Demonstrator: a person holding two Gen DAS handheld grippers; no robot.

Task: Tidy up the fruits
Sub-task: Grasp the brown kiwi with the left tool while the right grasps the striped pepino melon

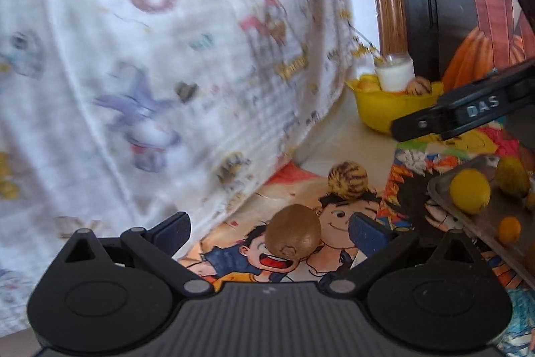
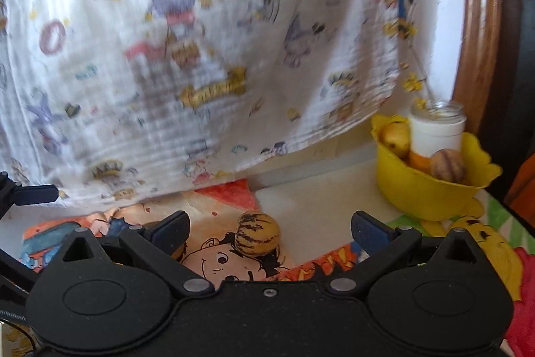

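Left claw (image 1: 269, 231) wide w/ brown fruit (image 1: 293, 230) between; right claw (image 2: 269, 231) wide, empty.

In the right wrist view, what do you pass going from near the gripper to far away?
Right gripper → striped fruit on the cartoon mat → yellow bowl → white jar standing in the bowl → hanging patterned cloth.

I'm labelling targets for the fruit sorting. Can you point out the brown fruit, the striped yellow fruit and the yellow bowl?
brown fruit (image 1: 292, 233), left wrist view, middle of its rounded top.
striped yellow fruit (image 2: 256, 235), right wrist view, centre of its striped side.
yellow bowl (image 2: 424, 193), right wrist view, bare front wall.
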